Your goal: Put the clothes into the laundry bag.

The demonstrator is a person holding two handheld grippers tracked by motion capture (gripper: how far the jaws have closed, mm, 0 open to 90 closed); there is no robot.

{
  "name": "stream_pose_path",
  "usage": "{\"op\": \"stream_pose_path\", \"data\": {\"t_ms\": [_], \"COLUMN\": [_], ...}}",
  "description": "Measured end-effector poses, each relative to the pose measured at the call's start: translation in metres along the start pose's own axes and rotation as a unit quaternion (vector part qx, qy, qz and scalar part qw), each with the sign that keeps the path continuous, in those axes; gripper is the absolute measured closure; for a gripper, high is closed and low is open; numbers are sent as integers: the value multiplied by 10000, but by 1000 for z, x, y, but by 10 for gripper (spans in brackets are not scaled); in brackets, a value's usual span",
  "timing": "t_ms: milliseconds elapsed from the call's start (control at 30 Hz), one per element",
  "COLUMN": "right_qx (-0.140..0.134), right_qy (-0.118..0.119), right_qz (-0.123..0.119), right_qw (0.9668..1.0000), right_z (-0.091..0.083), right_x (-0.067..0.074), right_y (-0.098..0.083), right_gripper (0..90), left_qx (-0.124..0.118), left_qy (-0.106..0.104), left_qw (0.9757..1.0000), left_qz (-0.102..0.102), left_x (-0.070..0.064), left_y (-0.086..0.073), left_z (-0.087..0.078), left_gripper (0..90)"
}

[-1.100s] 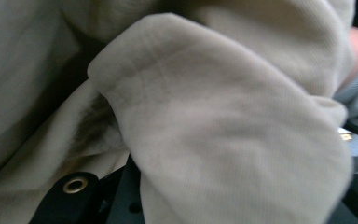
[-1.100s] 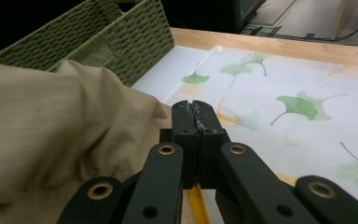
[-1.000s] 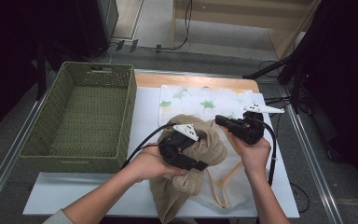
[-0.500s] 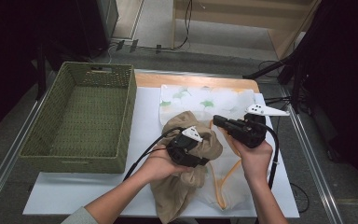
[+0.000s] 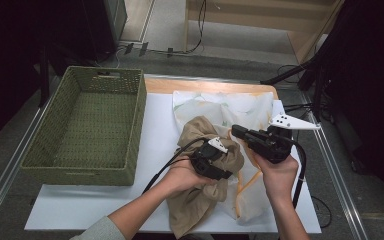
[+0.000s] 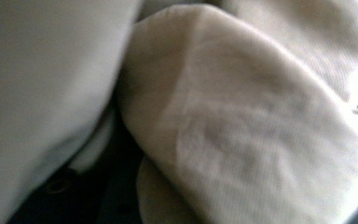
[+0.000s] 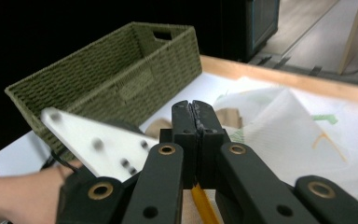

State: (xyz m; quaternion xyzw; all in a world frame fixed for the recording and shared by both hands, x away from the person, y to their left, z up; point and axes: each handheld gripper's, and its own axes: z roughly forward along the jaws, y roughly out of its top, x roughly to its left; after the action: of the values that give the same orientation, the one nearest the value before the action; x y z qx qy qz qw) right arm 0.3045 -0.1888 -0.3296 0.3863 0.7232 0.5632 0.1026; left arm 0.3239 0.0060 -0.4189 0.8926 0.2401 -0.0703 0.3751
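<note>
The desk (image 5: 105, 210), under its white sheet, fills the middle of the high view, and the big green wicker basket (image 5: 87, 127) at centre left holds nothing, so whatever is bound for it hasn't gone in yet. Right of it, in the middle of the frame, lie two pieces of fabric: a pale printed cloth (image 5: 230, 107) spread flat toward the upper centre, and a tan garment (image 5: 200, 197) bunched in a heap on top of it and trailing to the bottom edge. That heap isn't folded or lifted, so I'd say the work is at its start. Now the left tongs (image 5: 219, 162) are pushed down into the tan heap, their jaws just having been opening; in the left gripper view beige folds (image 6: 242, 130) crowd the lens, so whether anything is pinched I cannot tell. The right tongs (image 5: 237, 131), held above the heap at centre right, are closed pad to pad, with an orange strap (image 7: 204, 207) running up into them from below.
</note>
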Motion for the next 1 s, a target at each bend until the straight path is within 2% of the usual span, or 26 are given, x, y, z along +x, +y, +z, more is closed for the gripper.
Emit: {"op": "stream_pose_path", "data": {"t_ms": [67,133,233,267,333,433,667,767,867,933,1000], "right_qx": [93,176,208,225,236,310,378,406,413,423,421], "right_qy": [20,-6,-36,-37,-34,-30,-26,-30,-22,-24,-25], "right_qz": [66,86,114,128,155,136,171,174,173,181,190], "right_qw": [9999,9998,9997,9997,9996,9994,9991,9990,9990,9989,9989], "right_z": [4,5,4,3,3,5,7,7,7,7,6], "right_x": [-4,-5,-6,-6,-7,-7,-9,-10,-10,-10,-10], "right_y": [-6,-11,-15,-16,-18,-21,-26,-27,-28,-28,-28], "right_gripper": [896,896,896,896,896,895,895,895,895,895,895], "left_qx": [18,86,52,90,57,-17,-153,-178,-121,-160,-274], "left_qy": [13,-93,-93,-53,-44,-130,-150,-109,-73,-89,-21], "left_qw": [10000,9998,9998,9999,10000,9999,9998,9997,9995,9995,9993], "left_qz": [-49,-159,-143,-69,13,-20,43,112,286,238,240], "left_x": [0,1,-1,-2,-5,-6,-12,-16,-20,-21,-22], "left_y": [1,2,2,3,2,0,-11,-18,-28,-35,-45], "left_z": [-2,-6,-12,-14,-20,-29,-56,-64,-67,-69,-73], "left_gripper": [533,446,326,298,273,265,250,308,449,509,606]}}
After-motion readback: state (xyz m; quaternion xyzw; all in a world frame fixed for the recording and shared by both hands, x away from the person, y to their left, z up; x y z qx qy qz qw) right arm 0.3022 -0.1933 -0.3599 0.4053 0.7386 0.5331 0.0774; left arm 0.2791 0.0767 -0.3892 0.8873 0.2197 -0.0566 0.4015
